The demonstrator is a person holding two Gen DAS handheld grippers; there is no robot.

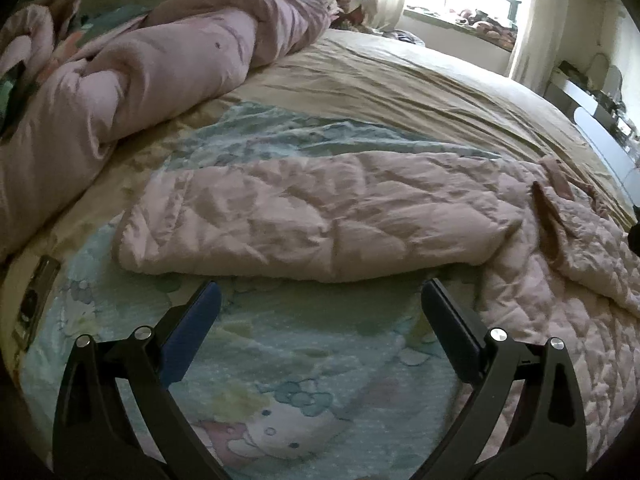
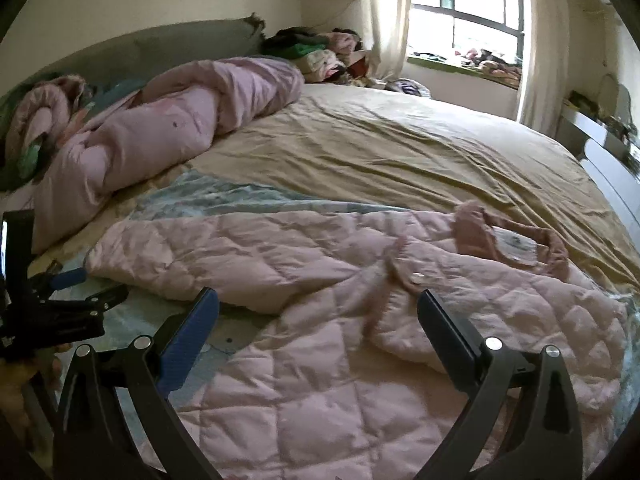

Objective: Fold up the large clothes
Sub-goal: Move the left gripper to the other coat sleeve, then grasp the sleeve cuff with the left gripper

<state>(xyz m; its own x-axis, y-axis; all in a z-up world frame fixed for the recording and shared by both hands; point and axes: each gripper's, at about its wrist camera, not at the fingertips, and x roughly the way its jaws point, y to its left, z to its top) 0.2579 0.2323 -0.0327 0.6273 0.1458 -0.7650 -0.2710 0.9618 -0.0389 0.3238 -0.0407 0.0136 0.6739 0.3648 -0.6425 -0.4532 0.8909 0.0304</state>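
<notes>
On the bed, pink quilted coat point(image 2: 320, 280) under right gripper's point(image 2: 318, 312) spread jaws

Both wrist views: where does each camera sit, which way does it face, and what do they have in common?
Left wrist: low over the cartoon-print sheet, facing the jacket's sleeve; the open left gripper fills the foreground.
Right wrist: above the pink quilted jacket, facing its collar and the window; the open right gripper shows, with the left gripper at the left edge.
Shared: the jacket, the rolled pink duvet, the tan bedsheet, the window.
</notes>
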